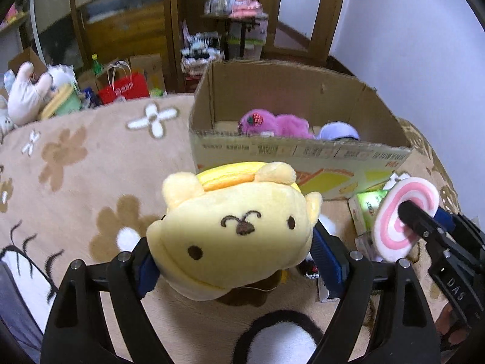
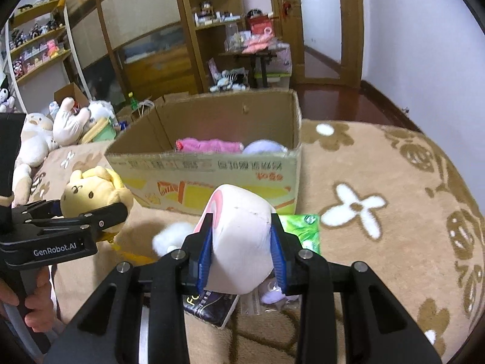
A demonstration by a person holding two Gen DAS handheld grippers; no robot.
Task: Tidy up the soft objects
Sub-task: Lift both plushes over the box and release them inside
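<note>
- A yellow bear plush is pinched between the jaws of the left gripper, at lower centre of the left wrist view, clear of the flowered blanket.
- A pink-and-white swirl plush is clamped in the jaws of the right gripper, at lower centre of the right wrist view.
- A cardboard box is seen at centre behind both plushes; a purple plush lies inside.
- A green packet lies on the blanket beside the box.

The cardboard box stands on the blanket, with two plush toys inside. The bear plush sits left of the swirl cushion, both before the box. A shelf unit stands behind.
</note>
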